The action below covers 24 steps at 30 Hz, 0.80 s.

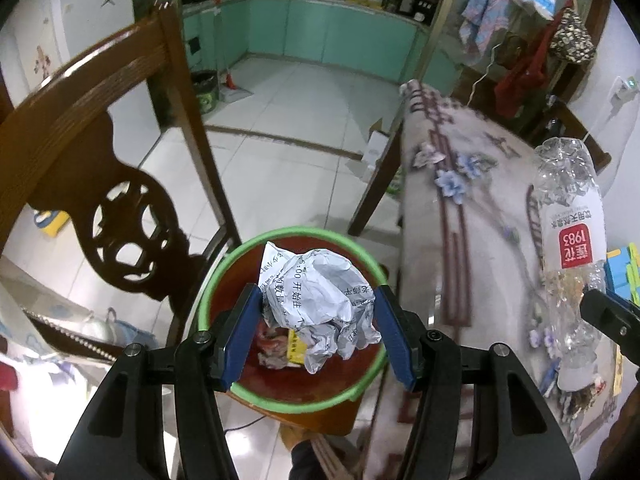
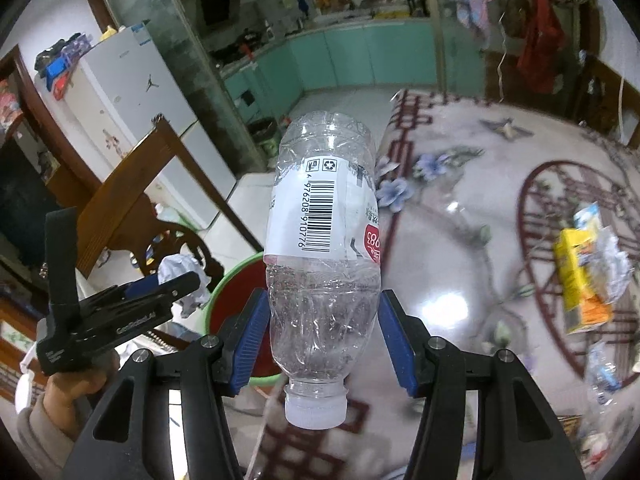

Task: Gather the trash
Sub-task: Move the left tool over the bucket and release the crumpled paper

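My left gripper [image 1: 316,332] is shut on a crumpled printed paper ball [image 1: 320,304] and holds it right above a red bin with a green rim [image 1: 296,234], which has some trash at its bottom. My right gripper [image 2: 320,336] is shut on a crushed clear plastic bottle [image 2: 324,240], cap toward the camera, held over the table edge. The bottle also shows in the left wrist view [image 1: 572,248]. The left gripper with the paper ball [image 2: 182,276] and the bin [image 2: 236,276] show at the left of the right wrist view.
A dark wooden chair [image 1: 100,160] stands left of the bin. The table with a flowered cloth [image 2: 460,208] lies to the right, with a yellow carton and crumpled wrappers [image 2: 588,276] on it. A white fridge [image 2: 132,92] and kitchen cabinets stand behind.
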Tool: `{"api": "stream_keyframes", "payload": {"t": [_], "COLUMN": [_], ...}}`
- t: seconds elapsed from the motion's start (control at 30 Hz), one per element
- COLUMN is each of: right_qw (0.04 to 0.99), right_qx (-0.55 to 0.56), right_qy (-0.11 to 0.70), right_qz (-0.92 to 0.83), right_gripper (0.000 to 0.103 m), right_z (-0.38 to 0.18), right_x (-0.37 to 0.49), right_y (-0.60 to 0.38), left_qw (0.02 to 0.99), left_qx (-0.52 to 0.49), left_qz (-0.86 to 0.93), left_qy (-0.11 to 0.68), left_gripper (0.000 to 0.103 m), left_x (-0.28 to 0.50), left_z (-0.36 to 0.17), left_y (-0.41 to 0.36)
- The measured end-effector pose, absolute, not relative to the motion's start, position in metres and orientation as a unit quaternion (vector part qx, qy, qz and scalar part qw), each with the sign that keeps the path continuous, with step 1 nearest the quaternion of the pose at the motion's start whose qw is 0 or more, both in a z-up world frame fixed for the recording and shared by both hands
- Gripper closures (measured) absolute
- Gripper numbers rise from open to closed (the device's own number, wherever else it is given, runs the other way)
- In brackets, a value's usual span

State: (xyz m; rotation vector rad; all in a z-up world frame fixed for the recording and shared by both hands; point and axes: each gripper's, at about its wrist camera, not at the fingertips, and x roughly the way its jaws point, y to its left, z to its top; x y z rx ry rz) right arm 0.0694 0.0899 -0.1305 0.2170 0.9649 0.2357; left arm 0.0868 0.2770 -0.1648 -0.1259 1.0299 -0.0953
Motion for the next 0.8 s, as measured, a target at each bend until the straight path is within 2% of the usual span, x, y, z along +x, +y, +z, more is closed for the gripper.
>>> {"api": "stream_keyframes", "payload": {"t": [0.5,0.57,0.63,0.67,0.73,0.8], "right_qw": [0.85,0.852,0.855,0.857,0.86,0.863], "right_qx": [0.085,0.085,0.087,0.086,0.087,0.089], "right_qy": [0.5,0.496,0.489,0.488,0.484,0.479], "right_qz": [0.142,0.144,0.146,0.143,0.136,0.134], "right_gripper": [0.048,0.048,0.047,0.047,0.041,0.04], "right_z": [-0.161,-0.161,-0.162,-0.162,-0.162,-0.16], "right_x": [0.106,0.11,0.113,0.114,0.115,0.115], "right_y": [0.146,0.15,0.153,0.154,0.154,0.153], "left_qw": [0.856,0.856,0.858,0.86,0.862,0.863], "left_qx": [-0.072,-0.071,-0.068,-0.069,-0.076,-0.082], "left_qz": [-0.045,-0.042,-0.032,-0.029,-0.028,-0.025], "left_qy": [0.511,0.51,0.508,0.505,0.5,0.498], "left_gripper": [0.046,0.041,0.03,0.02,0.018,0.018], "left_x": [0.107,0.109,0.111,0.111,0.111,0.111], "left_z": [-0.182,-0.182,-0.181,-0.181,-0.178,-0.177], "left_y": [0.303,0.306,0.309,0.311,0.314,0.317]}}
